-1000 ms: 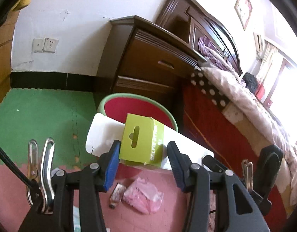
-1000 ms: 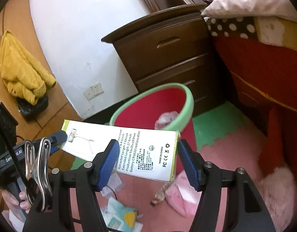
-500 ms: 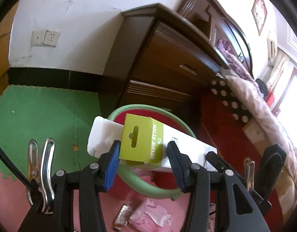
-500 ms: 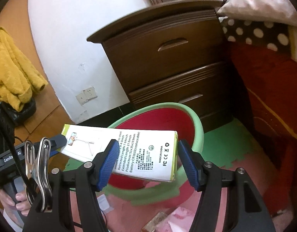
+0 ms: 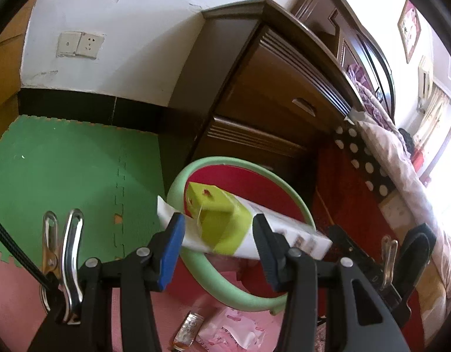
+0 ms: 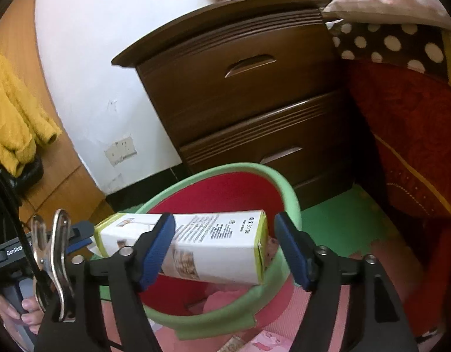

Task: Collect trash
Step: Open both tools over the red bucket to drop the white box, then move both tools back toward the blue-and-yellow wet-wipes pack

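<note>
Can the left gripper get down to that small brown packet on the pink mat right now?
Probably not yet. The left gripper has the white and green box between its fingers over the red bin. The brown packet lies low, beside the bin's rim; once the box goes, the way looks free.

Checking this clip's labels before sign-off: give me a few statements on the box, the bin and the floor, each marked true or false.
1. The white and lime-green cardboard box is above the red bin with the pale green rim. True.
2. The right tool clamps the box tightly. False: its jaws are opening, with a gap showing at the right pad; the box is between them.
3. The bin stands in front of a dark wooden two-drawer nightstand. True.
4. The floor around the bin has no litter on it. False: a pink wrapper and a small brown packet lie on the pink mat.
5. A yellow garment hangs at the left of the right wrist view. True.
</note>
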`<control>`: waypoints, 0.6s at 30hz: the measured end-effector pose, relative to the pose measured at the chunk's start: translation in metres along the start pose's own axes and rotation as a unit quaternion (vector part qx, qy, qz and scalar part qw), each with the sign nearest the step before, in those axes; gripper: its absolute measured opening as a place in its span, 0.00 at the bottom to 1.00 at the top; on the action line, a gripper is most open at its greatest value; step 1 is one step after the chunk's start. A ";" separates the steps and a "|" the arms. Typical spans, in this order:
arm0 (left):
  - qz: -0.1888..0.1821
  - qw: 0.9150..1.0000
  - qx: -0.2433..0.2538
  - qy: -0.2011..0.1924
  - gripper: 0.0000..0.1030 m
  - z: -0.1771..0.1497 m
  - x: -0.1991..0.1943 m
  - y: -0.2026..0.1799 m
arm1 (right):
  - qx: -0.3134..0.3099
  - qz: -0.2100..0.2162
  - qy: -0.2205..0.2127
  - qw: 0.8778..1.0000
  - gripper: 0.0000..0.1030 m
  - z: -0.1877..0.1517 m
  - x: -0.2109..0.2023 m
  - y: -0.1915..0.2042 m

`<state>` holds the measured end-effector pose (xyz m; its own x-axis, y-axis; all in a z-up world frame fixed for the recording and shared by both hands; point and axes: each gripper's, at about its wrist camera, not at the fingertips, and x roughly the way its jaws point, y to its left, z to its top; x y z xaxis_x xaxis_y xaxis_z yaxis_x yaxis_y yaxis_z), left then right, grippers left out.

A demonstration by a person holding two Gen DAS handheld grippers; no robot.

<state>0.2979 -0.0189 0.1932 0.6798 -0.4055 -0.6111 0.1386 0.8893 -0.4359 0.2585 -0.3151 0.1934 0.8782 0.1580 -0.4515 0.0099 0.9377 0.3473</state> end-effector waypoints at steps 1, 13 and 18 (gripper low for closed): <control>0.000 1.000 0.003 -0.003 0.48 0.000 -0.003 -0.001 | 0.001 -0.001 -0.003 1.000 0.72 0.001 -0.001 -0.001; 0.033 0.999 0.023 -0.005 0.48 -0.013 -0.038 0.003 | -0.042 -0.008 -0.014 0.999 0.72 -0.009 -0.040 0.002; 0.068 0.997 0.031 -0.015 0.48 -0.025 -0.070 0.014 | -0.062 0.006 -0.014 0.998 0.72 -0.025 -0.070 0.015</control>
<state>0.2343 0.0165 0.2135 0.7169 -0.2746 -0.6409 0.0868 0.9472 -0.3088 0.1851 -0.3048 0.2099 0.8908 0.1631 -0.4240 -0.0594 0.9672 0.2471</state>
